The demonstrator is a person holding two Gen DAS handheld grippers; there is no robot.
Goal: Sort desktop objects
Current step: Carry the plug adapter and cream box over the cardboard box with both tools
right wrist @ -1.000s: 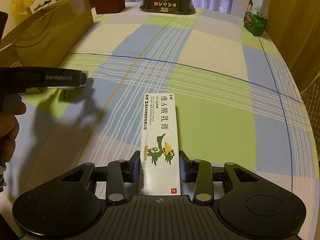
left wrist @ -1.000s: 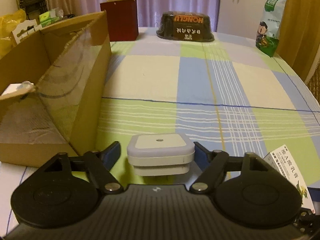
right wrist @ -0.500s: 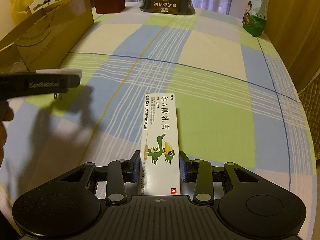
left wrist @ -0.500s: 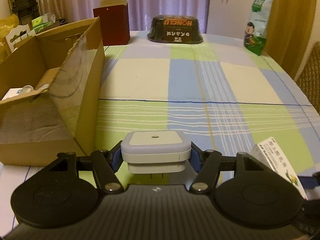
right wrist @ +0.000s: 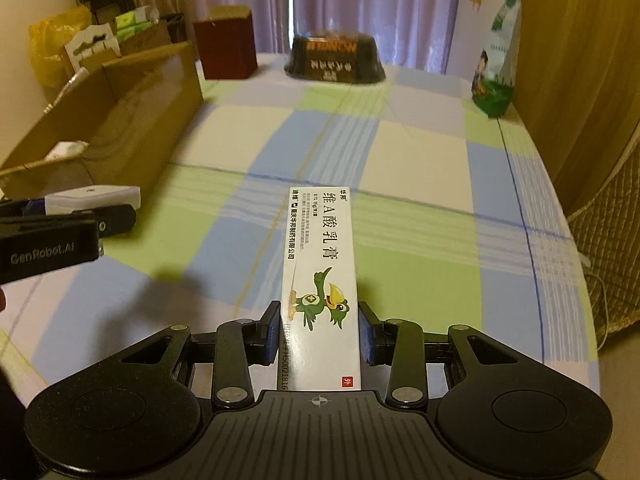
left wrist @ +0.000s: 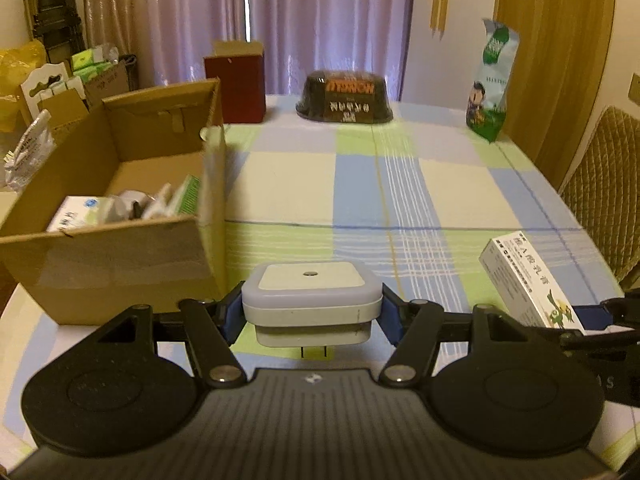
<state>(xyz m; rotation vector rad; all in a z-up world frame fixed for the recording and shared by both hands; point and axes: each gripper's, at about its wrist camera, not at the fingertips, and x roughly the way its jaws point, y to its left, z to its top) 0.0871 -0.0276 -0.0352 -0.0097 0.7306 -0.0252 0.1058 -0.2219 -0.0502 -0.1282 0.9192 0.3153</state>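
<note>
Left gripper (left wrist: 312, 314): clamped on a white square plug-in night light (left wrist: 311, 300), blue pads pressing its two sides; the light is held above the tablecloth, its prongs pointing down.
Night light in the right wrist view: seen edge-on at the left border (right wrist: 92, 199), between the black fingers of the left gripper (right wrist: 80, 216), near the open end of the cardboard box.
Right gripper (right wrist: 319, 332): closed on a long white ointment box (right wrist: 320, 280) with a green cartoon bird; the pads grip its near end and the rest reaches forward over the cloth.
Ointment box in the left wrist view: at the right edge (left wrist: 528, 280), tilted, with the right gripper's dark fingers under it.
Cardboard box (left wrist: 120, 256): open-topped, on the left side of the table, just beside the left gripper; small white and green packets lie inside (left wrist: 132, 208).
Table (left wrist: 400, 184): covered by a blue, green and cream checked cloth.
Far end: a dark red box (left wrist: 236, 82), a dark bowl-shaped food pack (left wrist: 344, 98) and an upright green snack bag (left wrist: 492, 84), well apart from both grippers.
</note>
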